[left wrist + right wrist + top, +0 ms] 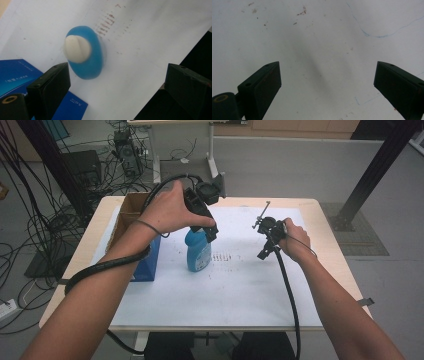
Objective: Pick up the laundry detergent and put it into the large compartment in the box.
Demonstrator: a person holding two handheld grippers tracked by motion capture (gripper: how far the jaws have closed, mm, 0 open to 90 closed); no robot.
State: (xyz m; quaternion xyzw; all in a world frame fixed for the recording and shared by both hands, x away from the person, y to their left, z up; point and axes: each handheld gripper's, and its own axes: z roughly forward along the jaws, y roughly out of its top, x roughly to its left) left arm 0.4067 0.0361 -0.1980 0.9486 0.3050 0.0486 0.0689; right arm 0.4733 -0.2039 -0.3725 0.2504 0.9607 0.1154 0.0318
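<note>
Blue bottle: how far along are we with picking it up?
Nothing looks done: the blue bottle stands upright on the white sheet, beside the blue box. In hand: the left gripper hovers open above its white cap, not touching. The right gripper hangs open, off to the side. Closing and lifting remain.

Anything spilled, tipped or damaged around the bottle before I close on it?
Nothing spilled or tipped. The blue bottle stands upright with its white cap on, beside the blue box. The white sheet carries reddish-brown specks and rows of marks next to the bottle; they look like old stains, not fresh liquid. The left gripper hangs open above it.
</note>
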